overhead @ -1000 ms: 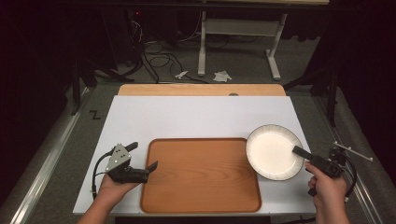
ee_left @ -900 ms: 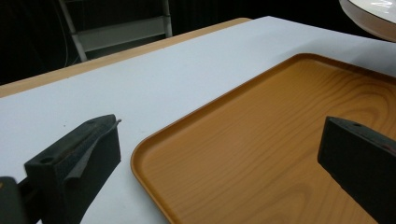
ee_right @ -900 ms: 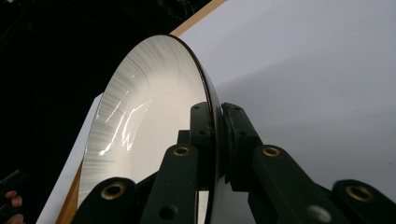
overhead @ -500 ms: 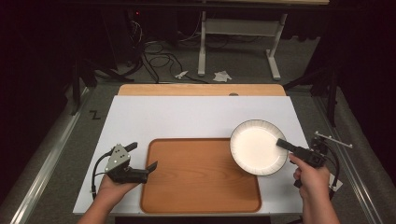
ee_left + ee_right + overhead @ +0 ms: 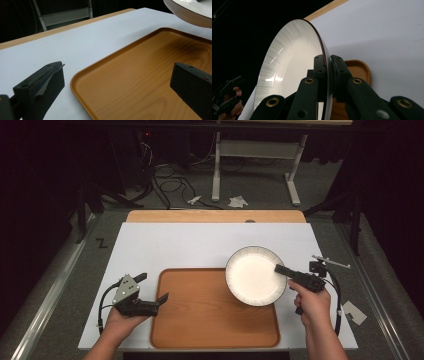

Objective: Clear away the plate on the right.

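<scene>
A white plate [image 5: 252, 276] with a dark rim hangs over the far right corner of the wooden tray [image 5: 200, 325]. My right gripper [image 5: 281, 269] is shut on the plate's right edge. In the right gripper view the jaws pinch the rim of the plate [image 5: 292, 62], which appears on edge, with the tray [image 5: 359, 70] behind it. My left gripper [image 5: 151, 288] rests at the tray's left edge, open and empty. In the left gripper view its jaws straddle the near corner of the tray [image 5: 150, 75], and the plate [image 5: 192, 13] floats at the top right.
The tray lies on a white tabletop [image 5: 190, 245] with a wooden strip [image 5: 215, 216] along the far side. A small paper scrap [image 5: 354, 312] lies near the table's right edge. Cables and desk legs sit on the floor beyond.
The right gripper has carried the plate leftward, from the table's right side to above the tray's far right corner. The left gripper has stayed put.
</scene>
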